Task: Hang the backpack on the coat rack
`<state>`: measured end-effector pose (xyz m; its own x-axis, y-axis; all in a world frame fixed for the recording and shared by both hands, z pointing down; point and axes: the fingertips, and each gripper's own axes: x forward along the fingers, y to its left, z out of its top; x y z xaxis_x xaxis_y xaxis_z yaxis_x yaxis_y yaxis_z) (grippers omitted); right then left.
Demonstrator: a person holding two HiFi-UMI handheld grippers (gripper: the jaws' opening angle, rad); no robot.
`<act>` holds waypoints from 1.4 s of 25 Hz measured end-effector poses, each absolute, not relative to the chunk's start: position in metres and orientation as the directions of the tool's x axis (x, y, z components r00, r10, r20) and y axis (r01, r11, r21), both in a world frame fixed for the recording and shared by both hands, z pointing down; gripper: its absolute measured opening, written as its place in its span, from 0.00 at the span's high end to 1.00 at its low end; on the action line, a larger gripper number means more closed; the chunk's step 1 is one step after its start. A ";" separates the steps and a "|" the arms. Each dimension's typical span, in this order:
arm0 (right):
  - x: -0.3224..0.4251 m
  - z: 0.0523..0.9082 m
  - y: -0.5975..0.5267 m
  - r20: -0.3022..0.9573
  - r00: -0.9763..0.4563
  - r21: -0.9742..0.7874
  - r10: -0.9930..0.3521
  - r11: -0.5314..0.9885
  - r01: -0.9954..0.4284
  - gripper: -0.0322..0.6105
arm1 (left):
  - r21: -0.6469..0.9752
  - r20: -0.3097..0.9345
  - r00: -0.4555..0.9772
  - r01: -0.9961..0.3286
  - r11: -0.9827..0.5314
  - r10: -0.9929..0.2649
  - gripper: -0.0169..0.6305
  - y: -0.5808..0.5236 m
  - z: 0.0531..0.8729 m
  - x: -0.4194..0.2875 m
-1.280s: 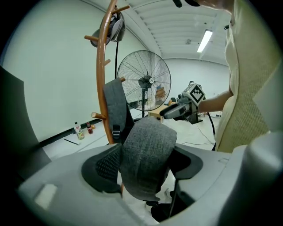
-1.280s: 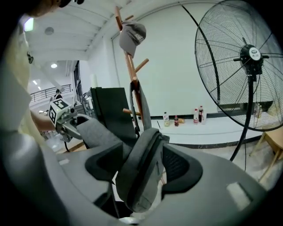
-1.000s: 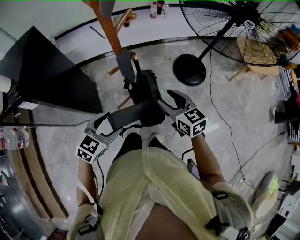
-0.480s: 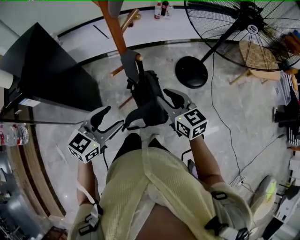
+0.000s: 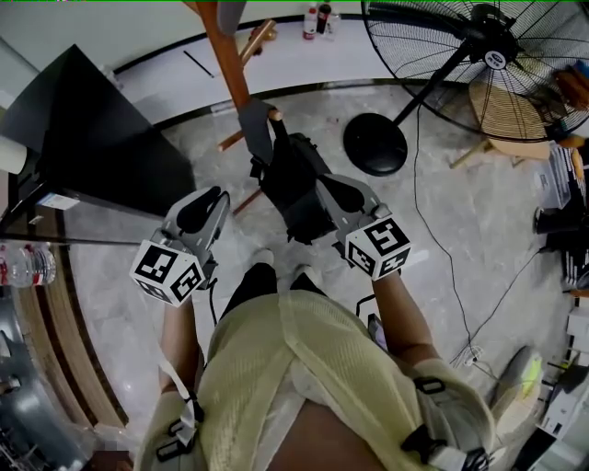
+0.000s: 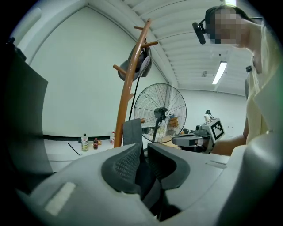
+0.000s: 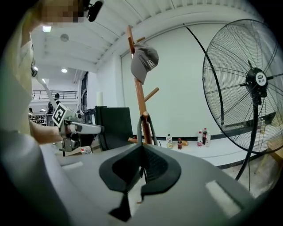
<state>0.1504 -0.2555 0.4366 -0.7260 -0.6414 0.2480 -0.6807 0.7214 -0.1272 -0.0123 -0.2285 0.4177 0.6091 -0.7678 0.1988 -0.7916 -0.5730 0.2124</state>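
Observation:
The black backpack [image 5: 293, 179] hangs low against the wooden coat rack [image 5: 228, 64], its grey top strap [image 5: 256, 133] looped over a short peg [image 5: 272, 112]. My left gripper [image 5: 219, 197] is left of the pack and apart from it. Its jaws have just been closing and stand almost together. In the left gripper view only dark pack fabric shows in the narrow slit of the left gripper [image 6: 143, 163], below the grey strap [image 6: 131, 132]. My right gripper [image 5: 324, 187] is shut beside the pack's right side. In the right gripper view the pads of the right gripper [image 7: 142, 161] meet, and the strap loop [image 7: 140, 128] rises beyond them.
A grey cap [image 7: 145, 62] hangs high on the rack. A big floor fan [image 5: 460, 55] with a round base [image 5: 375, 138] stands to the right, its cable [image 5: 433, 212] trailing over the floor. A black panel [image 5: 92, 147] stands left. Bottles [image 5: 313, 17] line the far wall.
Both grippers went from open to jaws together. The left one let go of the grey padded shoulder strap and drew left and up. That strap no longer stretches between the grippers.

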 end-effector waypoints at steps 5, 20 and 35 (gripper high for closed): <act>0.152 0.430 -0.258 0.249 -0.705 -0.116 -0.664 0.702 -0.702 0.95 | 0.206 0.203 0.585 -0.809 -0.550 -0.785 0.95 -0.238 0.414 -0.012; 0.157 0.412 -0.262 0.231 -0.685 -0.121 -0.691 0.678 -0.725 0.95 | 0.181 0.225 0.561 -0.827 -0.532 -0.797 0.98 -0.246 0.410 -0.004; 0.160 0.406 -0.268 0.211 -0.698 -0.185 -0.684 0.673 -0.716 0.95 | 0.183 0.252 0.518 -0.855 -0.485 -0.818 0.98 -0.249 0.412 -0.013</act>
<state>0.1599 -0.2677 0.4060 -0.6981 -0.6841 0.2114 -0.7159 0.6733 -0.1850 -0.0130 -0.2485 0.4119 0.5176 -0.8178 0.2516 -0.8552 -0.4850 0.1829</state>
